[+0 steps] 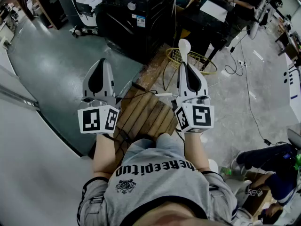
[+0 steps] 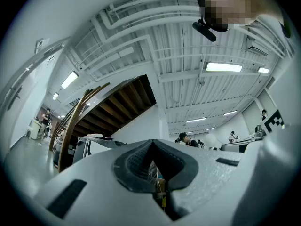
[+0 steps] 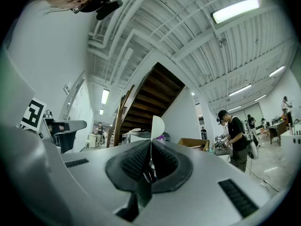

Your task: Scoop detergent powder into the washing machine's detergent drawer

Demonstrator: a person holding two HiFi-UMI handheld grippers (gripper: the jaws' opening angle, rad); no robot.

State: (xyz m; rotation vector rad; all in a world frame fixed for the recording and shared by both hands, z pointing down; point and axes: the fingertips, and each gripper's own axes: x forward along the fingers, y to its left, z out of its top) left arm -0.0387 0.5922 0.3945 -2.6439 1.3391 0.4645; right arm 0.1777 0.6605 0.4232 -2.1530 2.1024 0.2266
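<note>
In the head view my right gripper (image 1: 187,66) points away from me and is shut on the handle of a white scoop (image 1: 184,46), whose bowl sticks out past the jaw tips. The right gripper view shows the same scoop (image 3: 157,126) edge-on, rising above the shut jaws (image 3: 150,149). My left gripper (image 1: 99,63) is held level beside it, a hand's width to the left, shut with nothing in it (image 2: 153,149). A black washing machine (image 1: 136,15) stands ahead of both grippers. I see no detergent powder or open drawer.
A slatted wooden stand (image 1: 143,114) lies under my arms. A yellow wire basket (image 1: 200,60) sits on the floor just beyond the right gripper. Cables (image 1: 249,98) run across the grey floor at right. A seated person's legs (image 1: 265,160) are at lower right.
</note>
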